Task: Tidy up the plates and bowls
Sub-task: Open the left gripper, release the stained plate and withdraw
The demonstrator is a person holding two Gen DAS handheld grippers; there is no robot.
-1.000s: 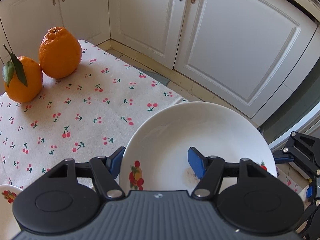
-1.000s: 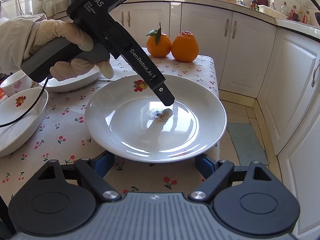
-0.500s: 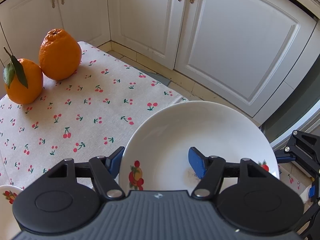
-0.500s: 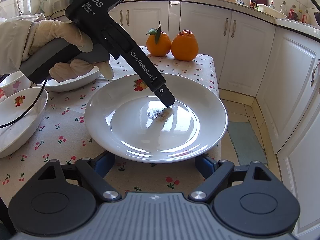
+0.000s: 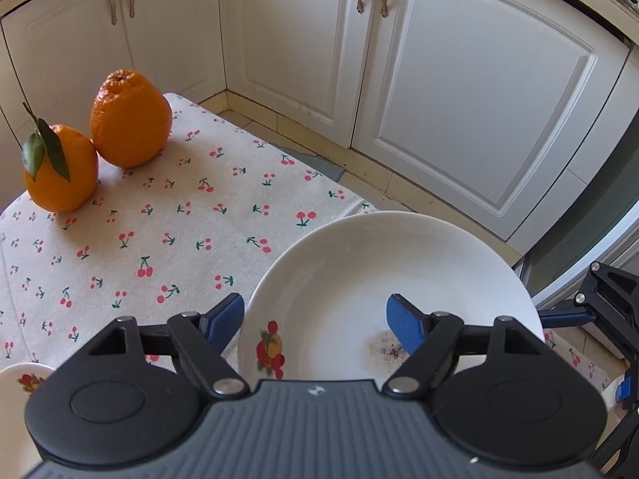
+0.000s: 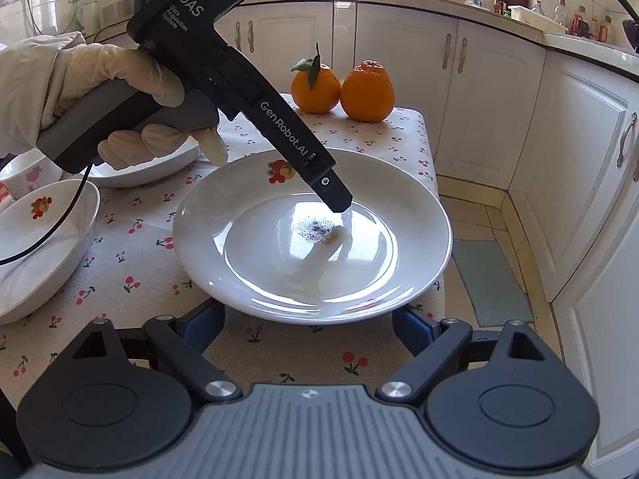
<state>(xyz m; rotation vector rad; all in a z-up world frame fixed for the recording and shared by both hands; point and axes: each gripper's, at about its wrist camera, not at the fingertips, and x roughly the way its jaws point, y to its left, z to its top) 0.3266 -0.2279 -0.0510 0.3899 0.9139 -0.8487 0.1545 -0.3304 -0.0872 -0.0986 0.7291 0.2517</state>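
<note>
Oranges beyond plate

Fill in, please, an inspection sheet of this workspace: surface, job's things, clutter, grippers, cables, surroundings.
Surface: table under a cherry-print cloth, stopping short of the cabinets.
Job's things: large white plate near the table's edge, with a speckled stain in its middle; near bowl to its left; a second bowl behind the gloved hand.
Clutter: two oranges side by side at the far end, one with leaves.
Grippers: left gripper, jaws opening, plate rim between them; right gripper, jaws opening, at the plate's near edge, holding nothing.
Cables: black cable hangs from the left handle across the near bowl.
Surroundings: white cabinets, cluttered counter, floor mat.
</note>
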